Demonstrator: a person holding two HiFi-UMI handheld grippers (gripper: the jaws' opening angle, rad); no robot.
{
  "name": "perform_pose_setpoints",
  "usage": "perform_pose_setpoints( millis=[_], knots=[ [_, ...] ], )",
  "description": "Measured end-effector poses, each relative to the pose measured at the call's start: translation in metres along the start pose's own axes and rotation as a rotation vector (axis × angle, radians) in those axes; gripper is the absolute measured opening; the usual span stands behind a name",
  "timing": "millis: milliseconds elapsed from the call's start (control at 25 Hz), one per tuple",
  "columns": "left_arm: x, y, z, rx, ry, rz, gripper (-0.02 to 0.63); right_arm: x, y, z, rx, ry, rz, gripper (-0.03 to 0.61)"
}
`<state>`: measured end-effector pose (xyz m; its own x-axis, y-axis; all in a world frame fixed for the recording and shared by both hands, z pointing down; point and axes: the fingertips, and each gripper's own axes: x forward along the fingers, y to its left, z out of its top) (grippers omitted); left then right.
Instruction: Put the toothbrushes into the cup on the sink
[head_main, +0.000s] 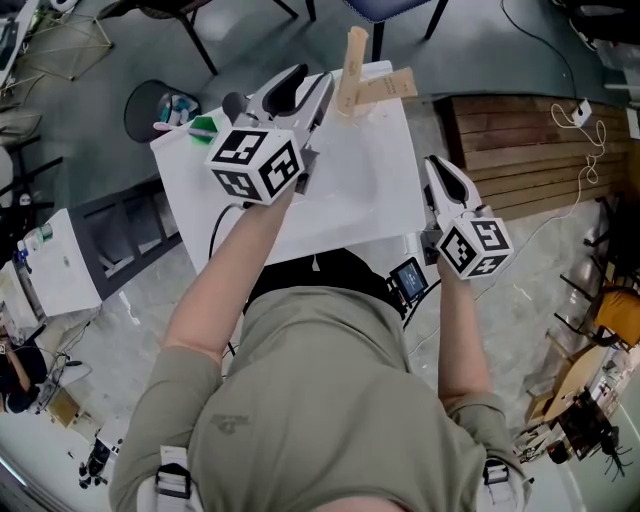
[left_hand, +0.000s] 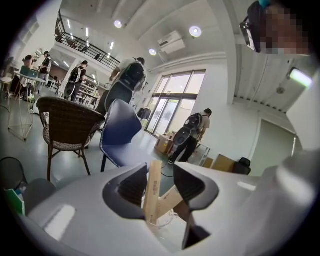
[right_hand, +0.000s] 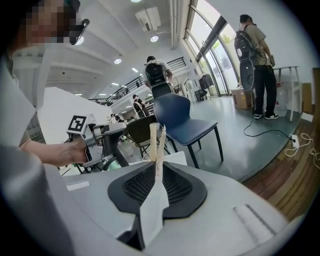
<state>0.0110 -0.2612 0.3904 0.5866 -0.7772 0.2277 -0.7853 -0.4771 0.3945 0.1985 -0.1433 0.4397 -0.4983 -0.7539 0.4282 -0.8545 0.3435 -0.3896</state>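
big open lab hall here: mezzanine (left_hand: 67, 39) at ten o'clock, glass doors (left_hand: 174, 102) at twelve, blue chair (left_hand: 120, 136) at nine.

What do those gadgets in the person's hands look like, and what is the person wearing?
The left gripper and right gripper are pale grey shells with black jaw pads, each bearing a cube of black-and-white square markers. A black cable hangs below the left one. The shirt is olive, short-sleeved.
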Motion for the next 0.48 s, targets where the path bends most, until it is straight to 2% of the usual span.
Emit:
perform_pose_setpoints(
  millis=[200,360,480],
  knots=[
    [-0.014,-0.018,-0.001,0.021,0.018,-0.051,0.137,-0.006,0.012,0.006,-0.007,-0.02,0.008,0.054],
    [-0.028,-0.038,0.0,0.069,0.03,-0.109,0.133,-0.01,0.022,0.011,-0.014,-0.035,0.019,0.054],
    [-0.039,-0.051,0.003,0.09,0.03,-0.146,0.101,-0.014,0.03,0.013,-0.018,-0.044,0.028,0.054]
  ],
)
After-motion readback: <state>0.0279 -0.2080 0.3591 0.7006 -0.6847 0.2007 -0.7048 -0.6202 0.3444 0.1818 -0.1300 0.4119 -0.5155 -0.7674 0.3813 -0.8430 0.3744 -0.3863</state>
